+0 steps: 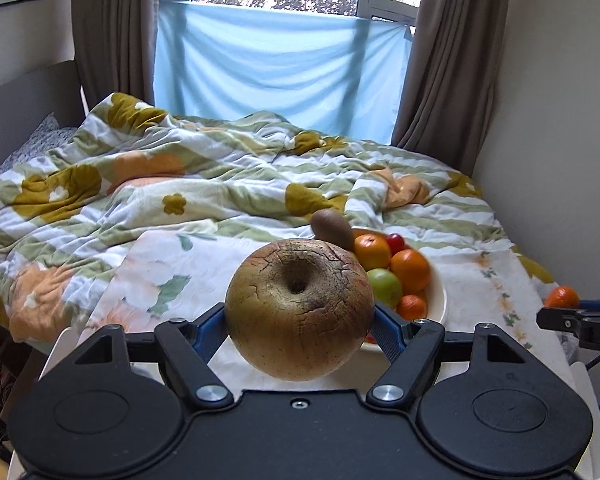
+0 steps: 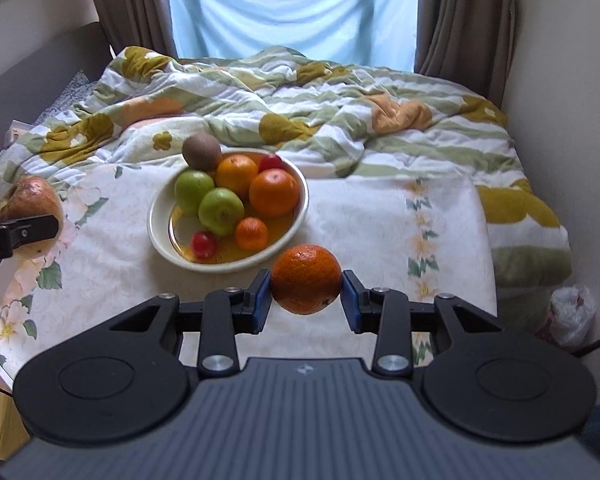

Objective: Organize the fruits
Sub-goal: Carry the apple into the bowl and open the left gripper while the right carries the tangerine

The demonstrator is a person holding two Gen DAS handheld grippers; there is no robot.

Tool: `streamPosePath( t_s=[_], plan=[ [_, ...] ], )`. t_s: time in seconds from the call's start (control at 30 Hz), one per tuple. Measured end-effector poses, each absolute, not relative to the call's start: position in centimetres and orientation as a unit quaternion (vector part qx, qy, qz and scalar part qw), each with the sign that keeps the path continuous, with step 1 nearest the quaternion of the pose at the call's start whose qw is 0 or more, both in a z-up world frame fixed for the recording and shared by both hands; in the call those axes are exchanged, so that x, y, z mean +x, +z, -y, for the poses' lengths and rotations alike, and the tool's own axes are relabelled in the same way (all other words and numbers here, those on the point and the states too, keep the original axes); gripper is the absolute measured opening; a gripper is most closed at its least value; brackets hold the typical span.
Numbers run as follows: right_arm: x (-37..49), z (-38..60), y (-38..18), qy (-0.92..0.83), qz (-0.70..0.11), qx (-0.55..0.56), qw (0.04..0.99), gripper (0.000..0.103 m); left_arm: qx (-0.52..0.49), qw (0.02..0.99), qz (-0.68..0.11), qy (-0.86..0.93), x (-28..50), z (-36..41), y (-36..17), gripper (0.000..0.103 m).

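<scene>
My left gripper (image 1: pixel 299 322) is shut on a large russet apple (image 1: pixel 299 308) with cracked skin, held above the table. The same apple (image 2: pixel 30 200) shows at the left edge of the right wrist view. My right gripper (image 2: pixel 306 294) is shut on a small orange mandarin (image 2: pixel 306 278), held just in front of a cream bowl (image 2: pixel 160 236). The mandarin (image 1: pixel 562 297) also appears at the far right of the left wrist view. The bowl holds oranges (image 2: pixel 274 198), green apples (image 2: pixel 221 211), a brown kiwi (image 2: pixel 201 151) and small red fruits (image 2: pixel 203 243).
The bowl stands on a table with a white floral cloth (image 2: pixel 380 224). Behind it lies a bed with a rumpled flowered quilt (image 2: pixel 300 96). Brown curtains and a blue sheet hang at the window. A white plastic bag (image 2: pixel 572 312) sits at the right by the wall.
</scene>
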State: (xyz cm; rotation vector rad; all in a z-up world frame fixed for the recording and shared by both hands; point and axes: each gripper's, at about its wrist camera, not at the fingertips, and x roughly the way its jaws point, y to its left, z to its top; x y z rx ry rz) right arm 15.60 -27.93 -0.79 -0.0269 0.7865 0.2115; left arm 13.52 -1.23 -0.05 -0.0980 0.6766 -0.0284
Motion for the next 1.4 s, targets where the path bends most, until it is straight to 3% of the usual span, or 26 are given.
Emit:
streamPosePath(
  t_s=[0.6, 1.2, 1.23, 1.3, 1.4],
  plan=[
    [24.9, 25.6, -0.8, 0.126, -0.377, -0.018, 0.917, 0.052, -0.020, 0.926, -0.369, -0.074, 23.0, 4.0, -4.5, 0.079],
    [28.0, 24.0, -3.2, 0.121, -0.399, -0.016, 0.909, 0.052, -0.003, 0.910, -0.405, -0.086, 24.9, 4.4, -8.5, 0.080],
    [28.0, 24.0, -3.2, 0.122, -0.399, -0.016, 0.909, 0.052, -0.009, 0.913, -0.398, -0.086, 24.7, 4.3, -8.4, 0.083],
    [28.0, 24.0, -3.2, 0.122, -0.399, -0.016, 0.908, 0.052, -0.020, 0.922, -0.377, -0.082, 24.3, 4.1, -7.7, 0.102],
    [28.0, 23.9, -3.2, 0.122, -0.399, -0.017, 0.909, 0.052, -0.025, 0.927, -0.366, -0.084, 24.0, 3.8, -6.8, 0.103]
  ],
)
